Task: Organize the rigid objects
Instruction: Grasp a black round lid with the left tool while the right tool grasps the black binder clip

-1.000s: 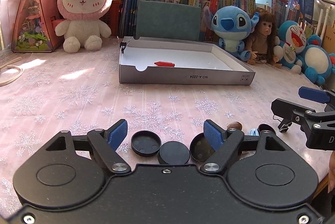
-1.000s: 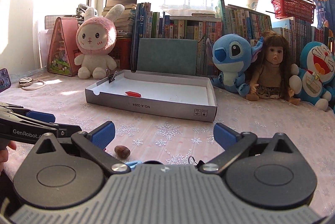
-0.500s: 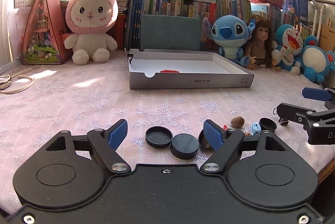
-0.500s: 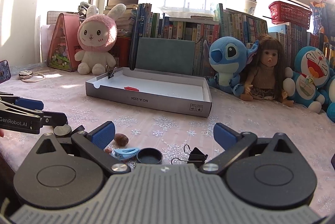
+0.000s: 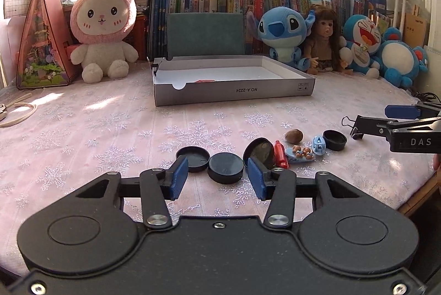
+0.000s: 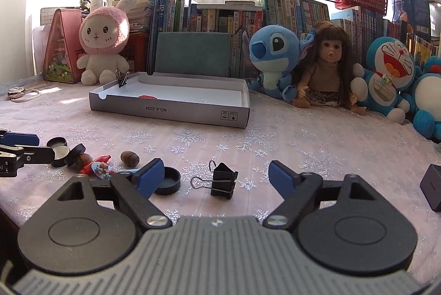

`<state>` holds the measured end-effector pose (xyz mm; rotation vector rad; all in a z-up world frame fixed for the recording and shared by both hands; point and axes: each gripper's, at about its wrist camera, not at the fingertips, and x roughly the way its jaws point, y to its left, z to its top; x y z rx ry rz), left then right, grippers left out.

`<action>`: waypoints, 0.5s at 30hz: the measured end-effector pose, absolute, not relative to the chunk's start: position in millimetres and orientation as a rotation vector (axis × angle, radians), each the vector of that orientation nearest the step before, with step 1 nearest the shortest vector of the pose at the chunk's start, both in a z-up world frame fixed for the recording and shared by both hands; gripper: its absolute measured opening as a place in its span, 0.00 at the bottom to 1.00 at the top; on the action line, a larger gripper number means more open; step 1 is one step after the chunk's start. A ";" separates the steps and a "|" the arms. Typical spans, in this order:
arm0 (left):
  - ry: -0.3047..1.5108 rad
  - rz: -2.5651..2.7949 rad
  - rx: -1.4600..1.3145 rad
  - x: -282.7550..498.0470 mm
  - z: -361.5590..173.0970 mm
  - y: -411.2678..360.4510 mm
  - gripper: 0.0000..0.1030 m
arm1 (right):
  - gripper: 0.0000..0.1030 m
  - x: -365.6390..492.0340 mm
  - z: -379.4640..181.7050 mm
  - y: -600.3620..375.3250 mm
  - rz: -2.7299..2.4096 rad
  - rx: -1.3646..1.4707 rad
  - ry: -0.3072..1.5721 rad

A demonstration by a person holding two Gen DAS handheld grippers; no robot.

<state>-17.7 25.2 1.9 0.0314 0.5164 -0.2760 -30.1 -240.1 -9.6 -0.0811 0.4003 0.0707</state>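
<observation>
While your left gripper (image 5: 217, 178) narrows its jaws around the black round lid (image 5: 225, 167), pads not yet touching it, your right gripper (image 6: 216, 175) is also closing, with the black binder clip (image 6: 223, 180) lying between its jaws and clear of both pads. Stock on the bench (image 5: 82, 129): a second lid (image 5: 193, 158) touching the first, a third lid (image 5: 259, 151) propped on edge, a red piece (image 5: 280, 154), a nut (image 5: 293, 135), blue trinkets (image 5: 300, 153) and a small black cap (image 5: 334, 140). The grey box (image 5: 234, 91), well beyond, holds one red item. Risks, as I judge them: your left pad may nudge the neighbouring lid or topple the propped one; the clip's wire loops may snag or twist it askew under your right pads.
</observation>
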 end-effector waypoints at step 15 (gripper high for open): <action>0.537 -0.253 0.066 -3.4 -11.2 10.1 0.29 | 0.54 -16.8 -15.6 -248.3 0.023 -0.037 0.451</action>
